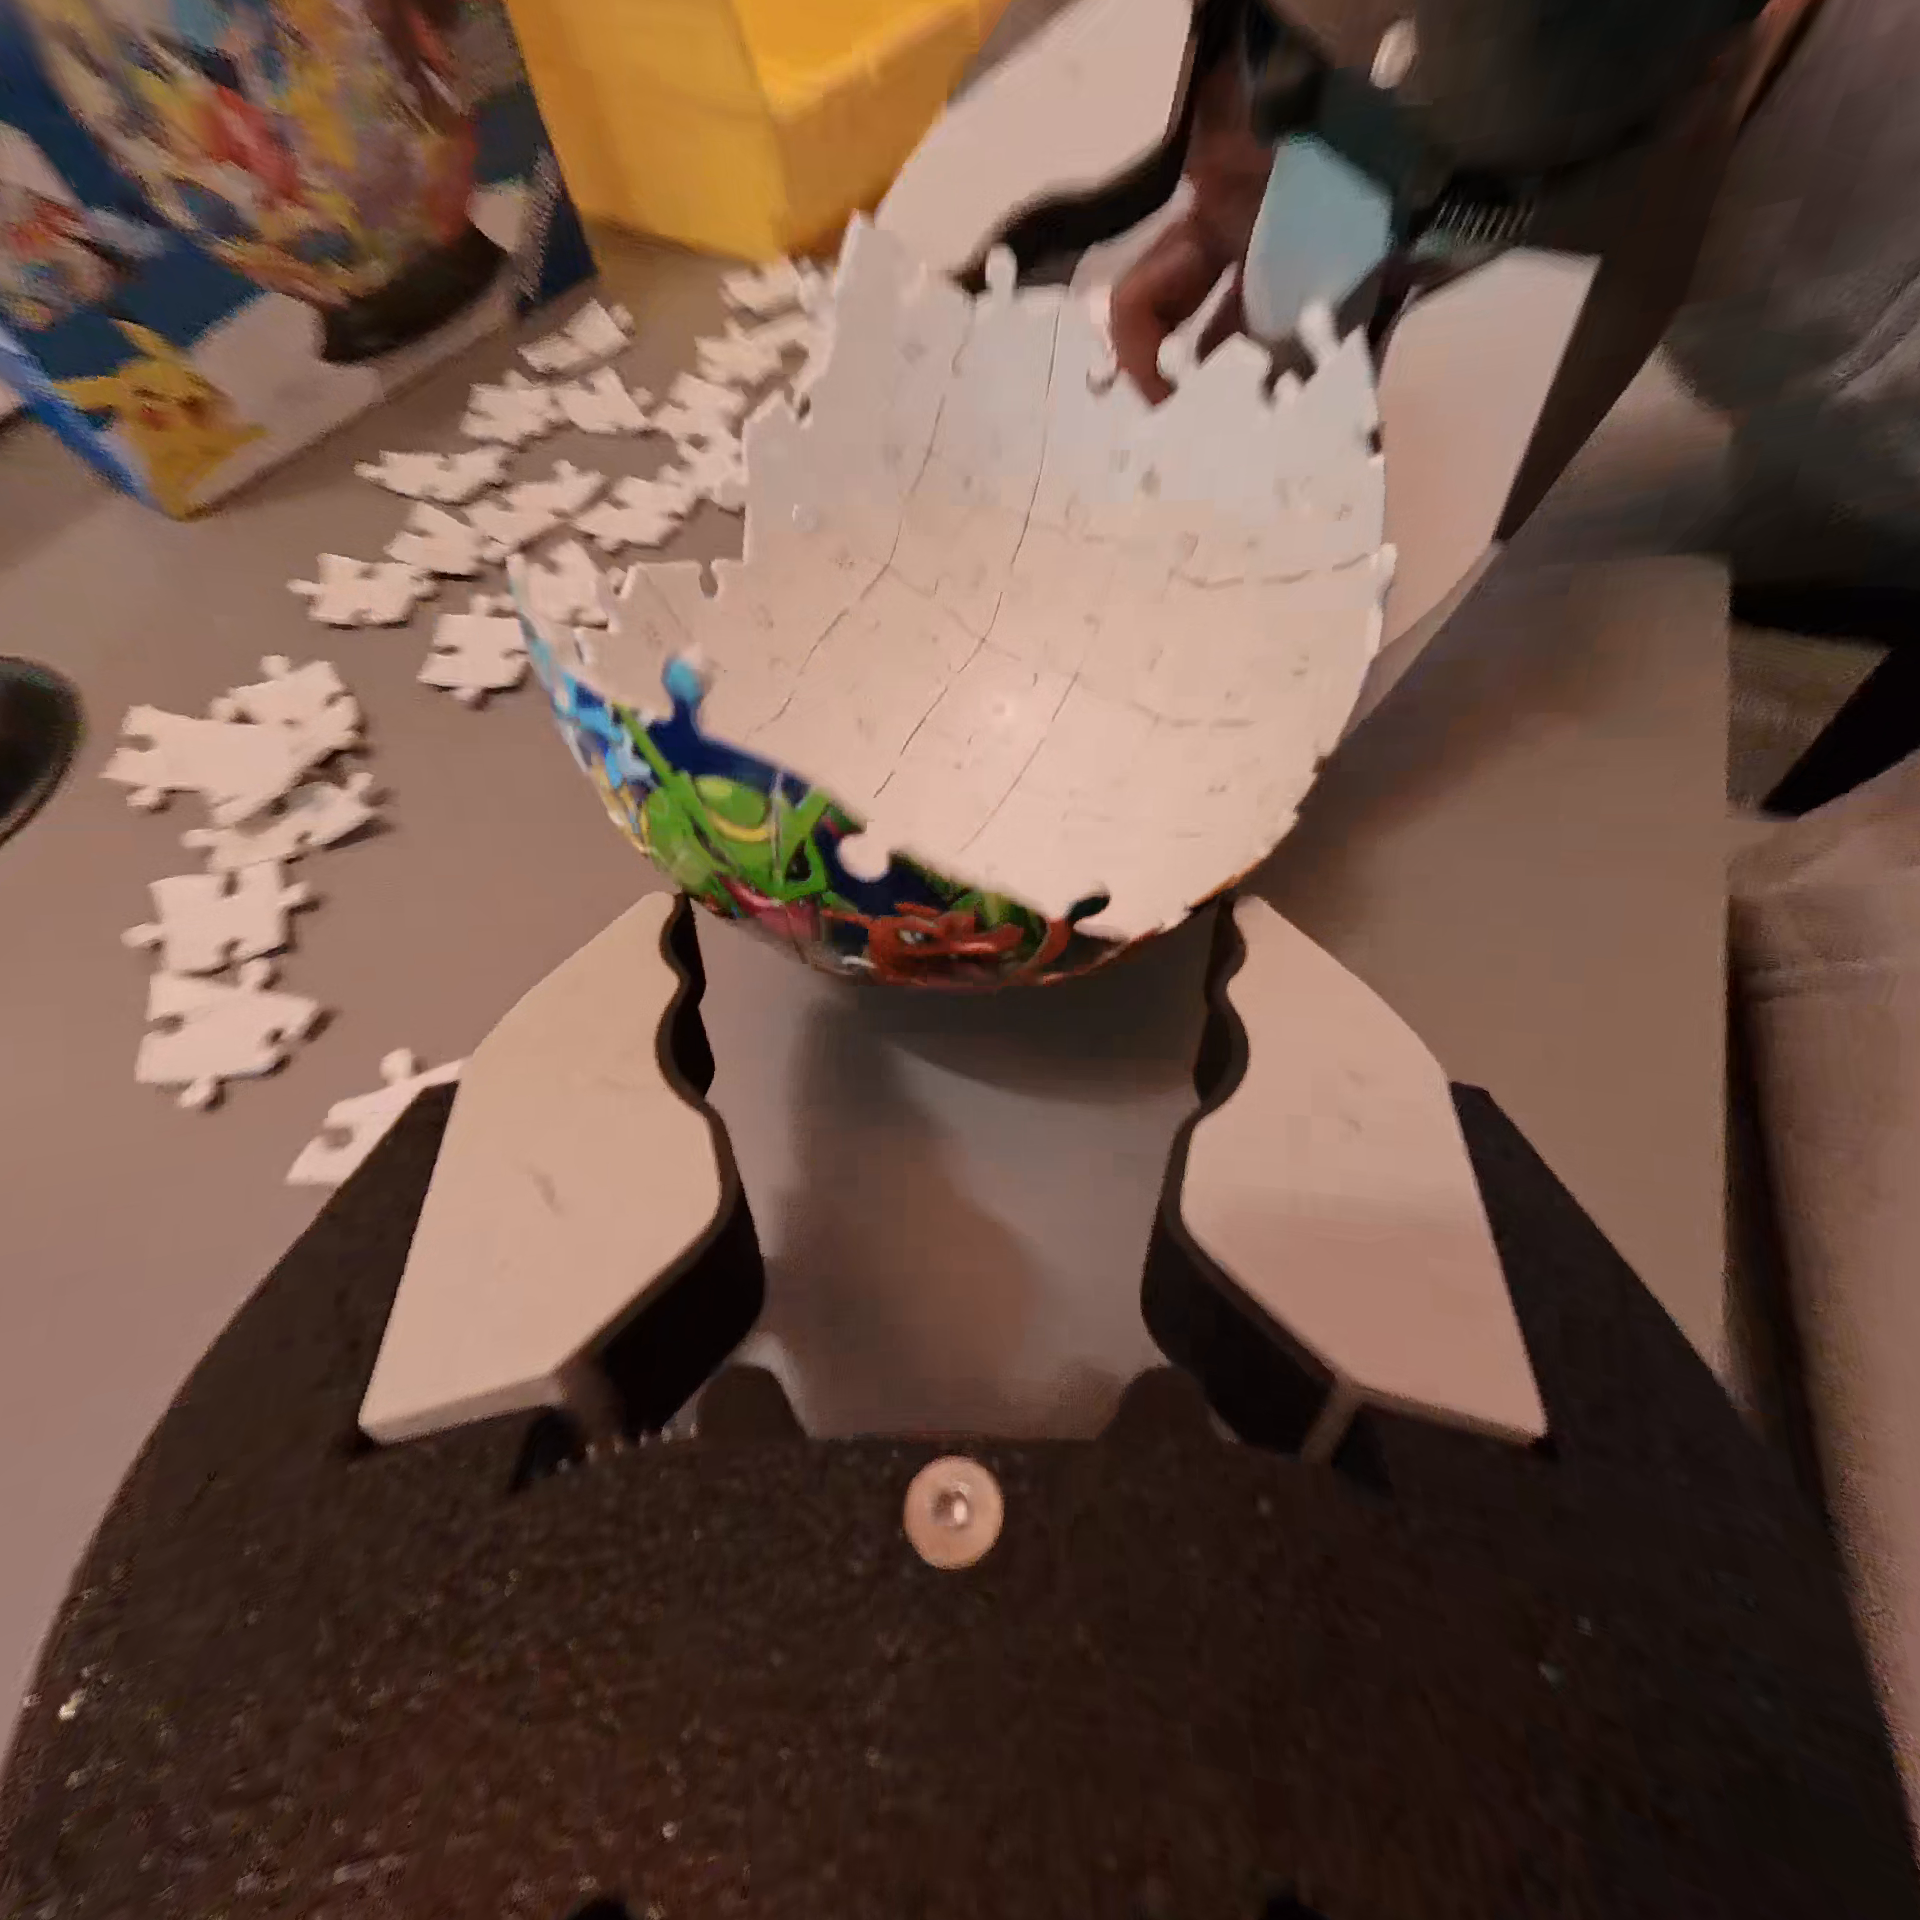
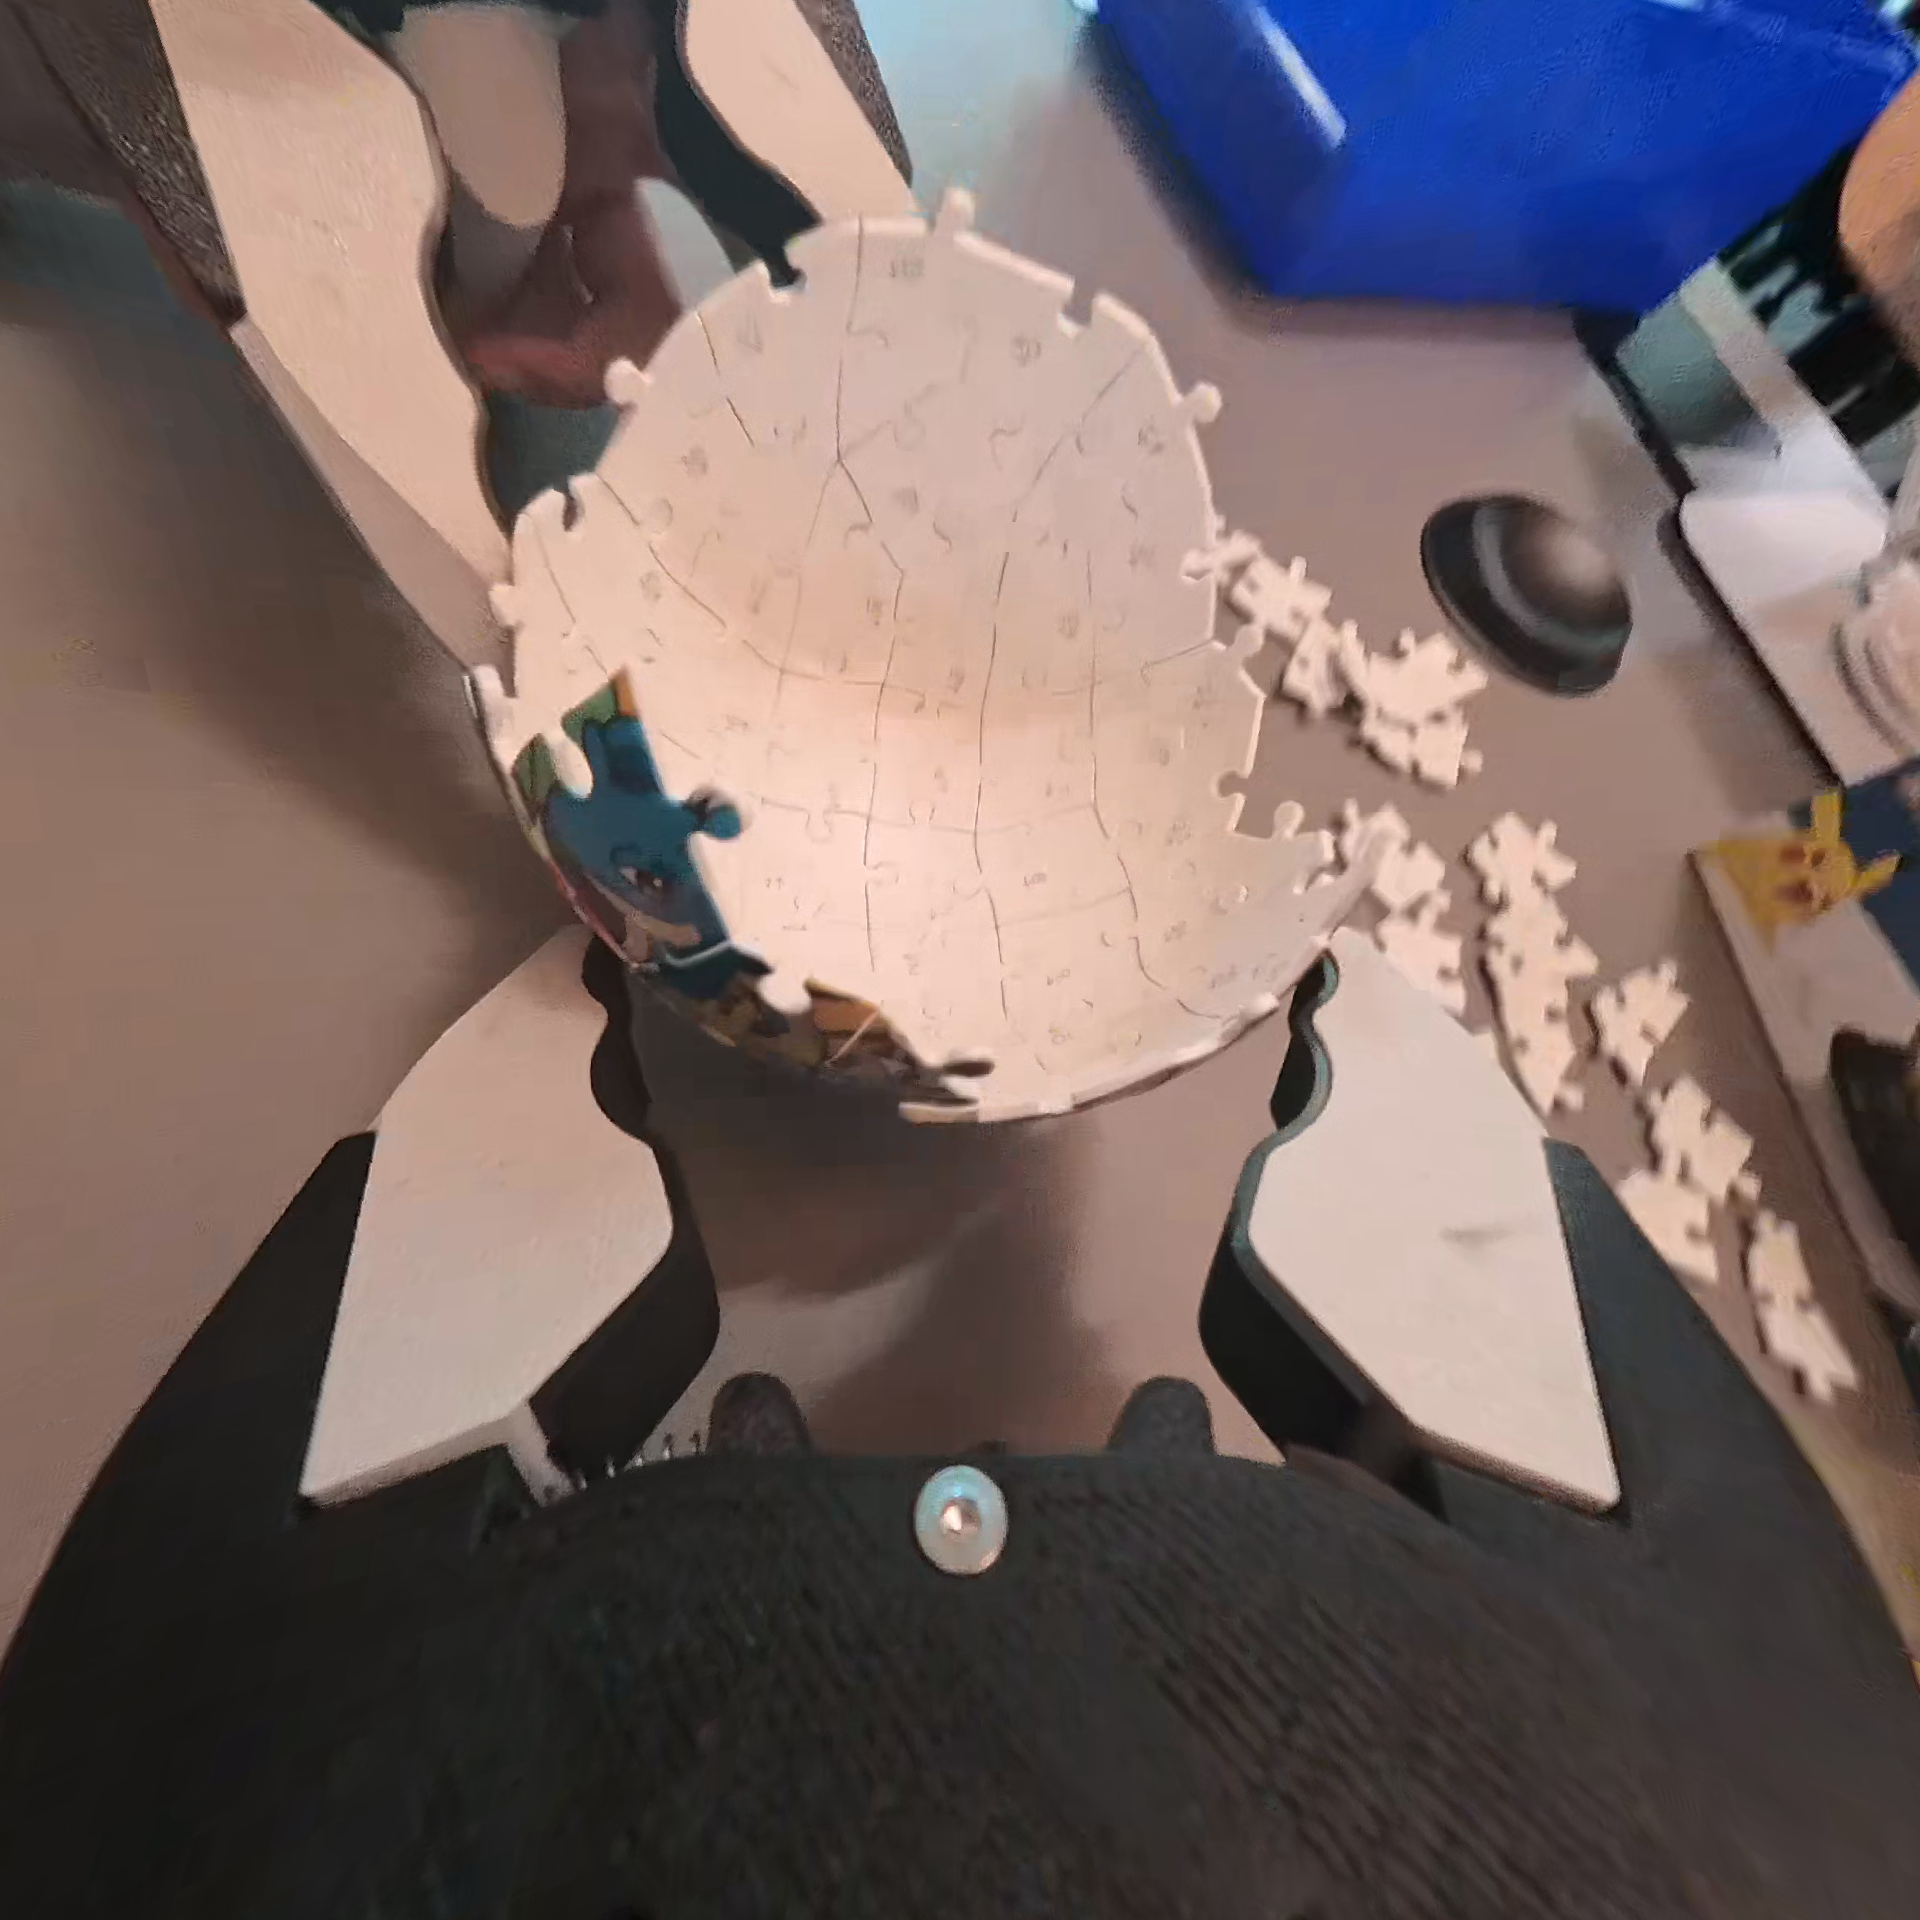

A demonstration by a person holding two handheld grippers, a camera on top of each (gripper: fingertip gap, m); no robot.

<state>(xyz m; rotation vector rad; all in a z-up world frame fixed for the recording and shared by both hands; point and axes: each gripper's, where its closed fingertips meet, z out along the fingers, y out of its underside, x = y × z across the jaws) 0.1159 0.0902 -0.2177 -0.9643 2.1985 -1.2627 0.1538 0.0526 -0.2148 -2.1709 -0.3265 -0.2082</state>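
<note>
A half-built puzzle ball, a curved shell of interlocked pieces with a white inside and a printed cartoon outside, is sitting on the grey counter with its open side tilting up. In the left wrist view the left claw is standing spread wide with nothing between its fingers, its tips just beside the shell's lower edge on either side; whether they are touching it cannot be told. In the right wrist view the right claw is likewise spread and empty, its tips flanking the near rim of the same shell. Judging by the jagged rim, roughly the lower half of the ball is assembled and the upper half is missing. Many loose pieces are lying white side up on the counter just beside the shell, spreading away in a scattered band. A printed puzzle box and a yellow bin are standing behind the pieces, a blue bin is sitting farther off, and a dark round stand is resting near the pieces.
</note>
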